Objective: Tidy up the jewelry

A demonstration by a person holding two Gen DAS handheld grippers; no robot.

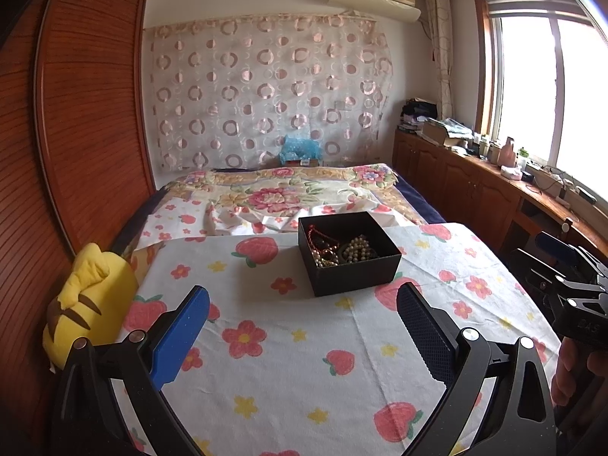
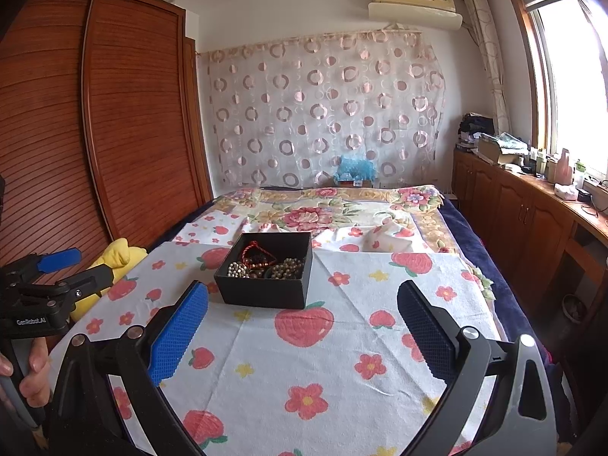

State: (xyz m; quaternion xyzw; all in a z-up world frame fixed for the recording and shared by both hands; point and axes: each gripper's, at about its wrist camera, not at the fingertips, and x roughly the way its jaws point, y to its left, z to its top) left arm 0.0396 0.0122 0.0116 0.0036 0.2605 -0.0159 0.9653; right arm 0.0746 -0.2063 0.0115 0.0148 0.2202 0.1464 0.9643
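Observation:
A black open-top box (image 1: 353,271) (image 2: 266,290) stands on a strawberry-print cloth (image 1: 288,361) (image 2: 342,361) spread over the bed. Inside lie a red cord bracelet (image 1: 319,235) (image 2: 254,254), pearl beads (image 1: 357,247) (image 2: 237,269) and darker bead strands (image 2: 288,268), all tangled together. My left gripper (image 1: 304,300) hangs open in front of the box, a little short of it, with nothing between its fingers. My right gripper (image 2: 302,296) is open too and empty, its tips level with the near wall of the box. In the other camera each gripper appears at the frame's edge.
A yellow plush toy (image 1: 91,296) (image 2: 114,258) lies at the cloth's left edge by the wooden wardrobe (image 1: 76,114). A floral quilt (image 1: 273,193) covers the far bed. A cluttered wooden cabinet (image 2: 532,205) runs under the window on the right.

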